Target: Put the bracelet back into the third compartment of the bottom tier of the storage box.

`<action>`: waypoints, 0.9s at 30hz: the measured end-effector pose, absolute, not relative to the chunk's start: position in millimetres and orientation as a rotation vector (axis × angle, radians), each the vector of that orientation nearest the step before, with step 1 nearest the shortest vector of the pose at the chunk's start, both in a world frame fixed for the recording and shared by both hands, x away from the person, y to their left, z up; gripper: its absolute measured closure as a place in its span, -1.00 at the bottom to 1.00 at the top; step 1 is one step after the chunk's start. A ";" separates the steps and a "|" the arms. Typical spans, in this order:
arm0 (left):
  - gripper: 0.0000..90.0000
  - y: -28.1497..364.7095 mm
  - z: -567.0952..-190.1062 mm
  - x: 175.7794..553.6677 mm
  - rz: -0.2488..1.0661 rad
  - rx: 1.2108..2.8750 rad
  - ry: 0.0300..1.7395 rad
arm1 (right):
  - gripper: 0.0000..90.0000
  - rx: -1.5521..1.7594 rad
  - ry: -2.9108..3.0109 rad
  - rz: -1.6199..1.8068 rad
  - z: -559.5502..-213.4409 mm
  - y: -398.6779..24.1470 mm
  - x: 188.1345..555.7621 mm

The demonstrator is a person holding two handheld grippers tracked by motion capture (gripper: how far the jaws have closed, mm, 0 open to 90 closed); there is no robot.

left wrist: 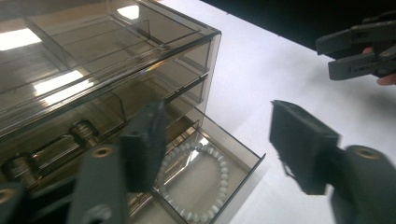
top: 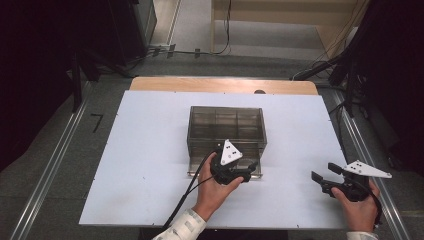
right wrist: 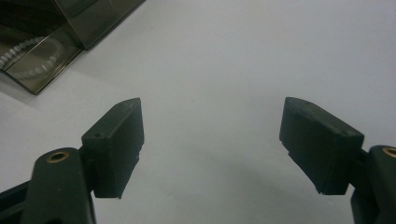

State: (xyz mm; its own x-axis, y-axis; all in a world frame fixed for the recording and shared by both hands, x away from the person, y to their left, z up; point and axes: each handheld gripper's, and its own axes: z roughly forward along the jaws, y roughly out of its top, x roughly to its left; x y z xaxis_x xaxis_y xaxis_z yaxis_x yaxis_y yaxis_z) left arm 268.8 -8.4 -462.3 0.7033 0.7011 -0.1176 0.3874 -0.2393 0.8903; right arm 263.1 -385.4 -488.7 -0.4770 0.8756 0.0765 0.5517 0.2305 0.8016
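Observation:
A smoky clear drawer box [top: 226, 127] stands mid-table with its bottom drawer [top: 197, 168] pulled out toward me. In the drawer [left wrist: 245, 169] lies a white bead bracelet [left wrist: 225, 169], flat on the drawer floor. My left gripper [top: 248, 171] hovers over the drawer's front; in the left gripper view its jaws [left wrist: 219, 149] stand apart with nothing pressed between them. My right gripper [top: 325, 172] rests off to the right above bare table, open and empty [right wrist: 212, 144]. The right gripper view catches the drawer's corner [right wrist: 42, 74] and part of the bracelet [right wrist: 28, 46].
The white tabletop [top: 150, 150] has wide free space left and right of the box. The box's upper compartments [left wrist: 93, 56] look empty. Beyond the table's far wooden edge [top: 220, 84] are floor cables and dark stands.

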 end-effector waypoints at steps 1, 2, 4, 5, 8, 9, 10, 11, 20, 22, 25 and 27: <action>-0.26 -7.7 -462.5 267.5 0.376 1.860 0.848 | -0.55 1.317 2.118 1.131 -488.6 -385.4 263.0; -0.30 -7.0 -462.5 266.8 0.375 1.860 0.847 | -0.55 1.318 2.116 1.133 -488.5 -385.5 262.9; -0.35 -4.5 -462.0 264.7 0.384 1.855 0.846 | -0.55 1.320 2.116 1.132 -488.5 -385.4 262.9; -0.39 -3.5 -461.7 264.2 0.383 1.854 0.846 | -0.55 1.317 2.118 1.130 -488.6 -385.3 262.9; -0.48 0.8 -460.6 263.3 0.380 1.843 0.849 | -0.55 1.311 2.120 1.132 -488.4 -384.7 262.8; -0.52 2.5 -460.3 263.3 0.376 1.841 0.849 | -0.55 1.311 2.120 1.133 -488.4 -384.6 262.8; -0.55 4.1 -460.1 263.3 0.371 1.839 0.852 | -0.55 1.311 2.120 1.132 -488.5 -384.6 262.9; -0.57 6.2 -459.8 263.2 0.375 1.838 0.854 | -0.55 1.312 2.120 1.131 -488.5 -384.7 262.9; -0.58 23.3 -461.4 261.7 0.415 1.810 0.869 | -0.55 1.313 2.121 1.130 -488.7 -385.1 262.6; -0.60 25.9 -461.1 260.9 0.423 1.815 0.868 | -0.55 1.312 2.120 1.131 -488.5 -385.1 262.4; -0.61 29.6 -460.1 259.7 0.429 1.813 0.868 | -0.55 1.315 2.120 1.131 -488.7 -385.1 262.3; -0.61 32.4 -459.5 258.9 0.434 1.804 0.870 | -0.55 1.314 2.118 1.134 -488.8 -385.5 262.3</action>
